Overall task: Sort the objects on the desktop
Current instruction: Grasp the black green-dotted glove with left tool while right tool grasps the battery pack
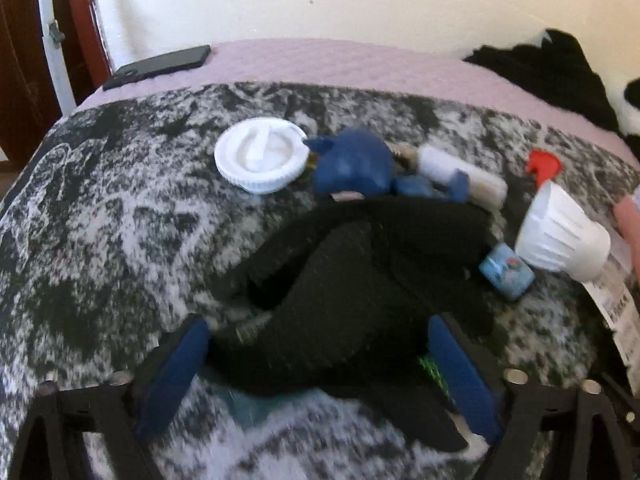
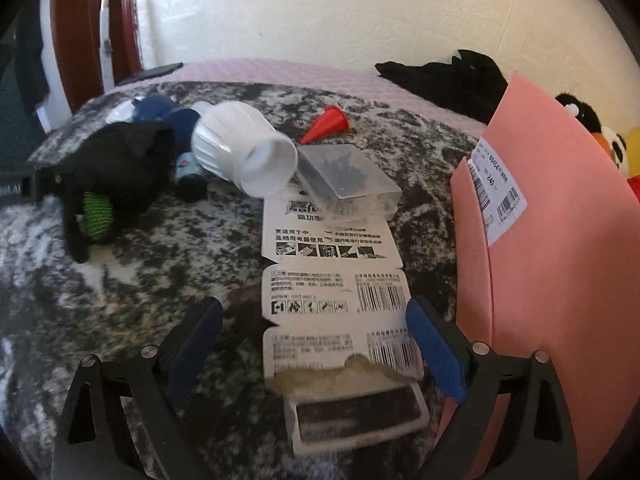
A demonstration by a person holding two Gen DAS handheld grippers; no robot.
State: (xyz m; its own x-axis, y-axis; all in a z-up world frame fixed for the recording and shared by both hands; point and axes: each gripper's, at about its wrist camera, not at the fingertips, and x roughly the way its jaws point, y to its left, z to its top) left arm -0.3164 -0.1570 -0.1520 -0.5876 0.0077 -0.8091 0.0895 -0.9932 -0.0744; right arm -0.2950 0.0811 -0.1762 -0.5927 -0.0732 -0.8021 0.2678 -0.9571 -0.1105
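Two claws reach down over a mottled black-and-white cloth point(image 2: 168, 256) spread on the tabletop. The left claw point(image 1: 318, 354) has its blue-padded fingers point(image 1: 176, 372) apart on either side of a limp black fabric pouch point(image 1: 352, 280); whether the pads press on it cannot be told through the blur. The right claw point(image 2: 314, 346) stands with its jaws apart, one on each side of a long white printed cardboard packaging strip point(image 2: 332, 280) with barcodes, touching nothing visible.

Beyond the left claw, past the pouch, lie a round white plastic lid point(image 1: 260, 160), a dark blue soft toy figure point(image 1: 356, 166) just beside it, and a pale cylindrical tube point(image 1: 460, 174) touching the toy. To the right sit a small light-blue patterned block point(image 1: 506, 274), a ribbed white plastic cup point(image 1: 564, 232) on its side, and a small red cone point(image 1: 542, 164).

From the right wrist view, the cardboard strip runs up to a clear plastic box holding dark small parts point(image 2: 348, 178), with the white cup lying against that box. A green mesh item point(image 2: 96, 210) shows inside the black pouch at the left. A pink paper envelope with a white barcode label point(image 2: 560, 280) stands at the right, close beside the right claw. A pink quilted cover point(image 1: 360, 64) lies behind the cloth, with a black phone point(image 1: 160, 66) on its far left corner.
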